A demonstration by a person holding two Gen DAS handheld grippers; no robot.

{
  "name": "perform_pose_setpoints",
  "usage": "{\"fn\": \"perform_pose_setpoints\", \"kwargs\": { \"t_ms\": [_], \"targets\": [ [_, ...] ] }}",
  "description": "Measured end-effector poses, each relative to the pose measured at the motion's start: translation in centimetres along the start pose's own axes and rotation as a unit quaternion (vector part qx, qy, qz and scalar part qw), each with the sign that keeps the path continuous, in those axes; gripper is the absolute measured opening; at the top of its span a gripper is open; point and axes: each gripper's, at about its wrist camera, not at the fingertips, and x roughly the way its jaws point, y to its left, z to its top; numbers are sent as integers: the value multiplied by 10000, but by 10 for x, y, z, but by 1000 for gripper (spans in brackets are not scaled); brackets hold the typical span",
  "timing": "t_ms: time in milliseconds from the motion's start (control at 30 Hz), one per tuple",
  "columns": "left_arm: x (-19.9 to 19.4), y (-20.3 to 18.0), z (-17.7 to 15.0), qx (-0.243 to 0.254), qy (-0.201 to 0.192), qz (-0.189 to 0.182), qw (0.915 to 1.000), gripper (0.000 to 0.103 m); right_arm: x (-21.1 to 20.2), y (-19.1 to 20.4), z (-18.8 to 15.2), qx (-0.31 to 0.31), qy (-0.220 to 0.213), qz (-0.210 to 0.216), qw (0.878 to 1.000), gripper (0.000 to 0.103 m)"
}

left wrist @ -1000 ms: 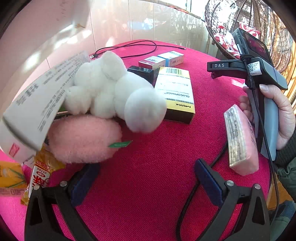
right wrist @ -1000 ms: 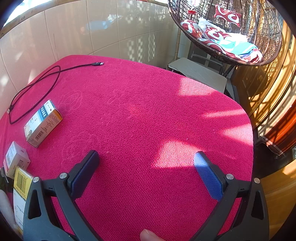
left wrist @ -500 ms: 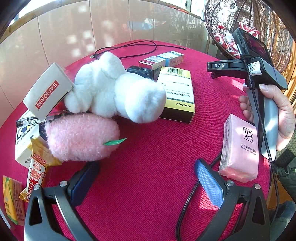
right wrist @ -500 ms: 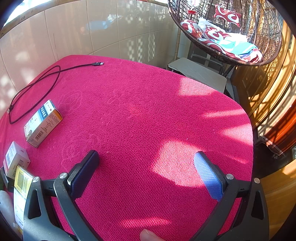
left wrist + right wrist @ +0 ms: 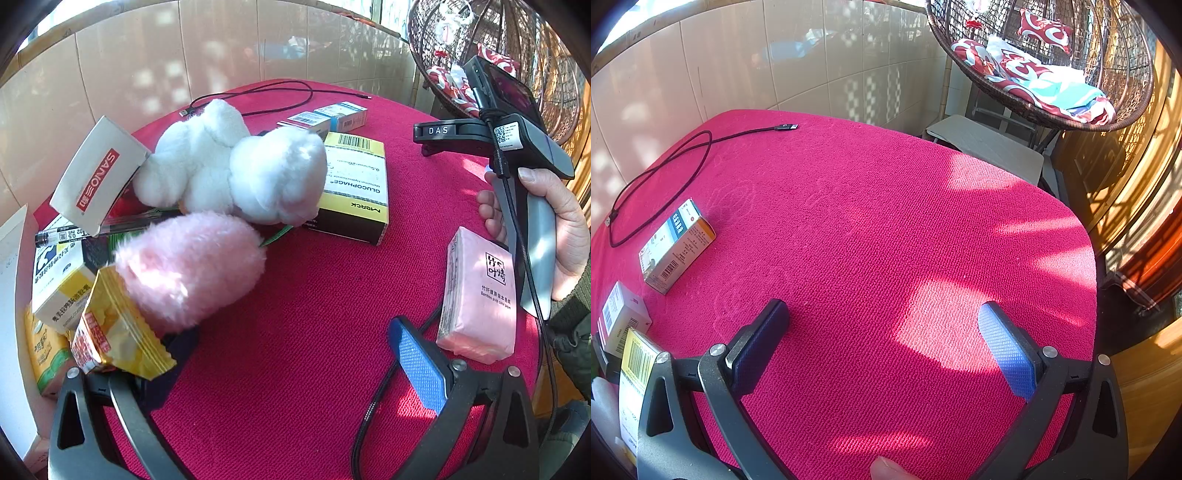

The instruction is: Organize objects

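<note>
In the left wrist view a heap lies on the pink table [image 5: 295,332]: a white plush toy [image 5: 236,166], a pink fluffy toy [image 5: 192,266], a yellow Glucophage box [image 5: 354,184], a grey Sanofi box [image 5: 99,173], a pen [image 5: 110,227], a yellow snack packet [image 5: 118,332] and a pink tissue pack [image 5: 480,299]. My left gripper [image 5: 291,354] is open, its left finger touching or just under the snack packet. My right gripper [image 5: 882,347] is open and empty over bare cloth; it also shows in the left wrist view [image 5: 517,147], held beside the tissue pack.
Two small boxes [image 5: 328,116] and a black cable [image 5: 258,92] lie at the back; the right wrist view shows a blue-and-orange box [image 5: 676,247] and the cable [image 5: 665,177]. A tiled wall [image 5: 738,66] bounds the far side. A hanging wicker chair [image 5: 1052,62] stands beyond the table's right edge.
The objects tumbled and settled: the Sanofi box dropped onto the heap, the tissue pack turned to face me. The left gripper moved closer to the pink toy and snack packet. The right gripper stayed still.
</note>
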Motion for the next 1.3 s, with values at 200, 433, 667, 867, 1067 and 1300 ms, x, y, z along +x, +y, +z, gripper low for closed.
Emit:
{"fn": "perform_pose_setpoints", "kwargs": {
  "t_ms": [200,433,667,867,1067,1300],
  "targets": [
    [-1,3,1,0,5,-4,10000,103,-2,-1,0,-1,-1,2,10000,103],
    [1,2,2,-2,6,-5,10000,103,1,-2,1,12,-13,68,10000,103],
    [1,2,2,-2,6,-4,10000,103,-23,-41,5,383,-342,1346,9896,103],
    [2,2,4,-13,7,4,10000,103,-103,-70,7,-7,-1931,2548,9475,103],
    [-7,0,2,-162,33,193,9997,103,-152,-79,0,-406,-2457,3472,9041,103],
    [-88,11,-4,-401,-902,67,9951,103,-183,-65,-28,-1492,-2351,3863,8793,103]
  ]
}}
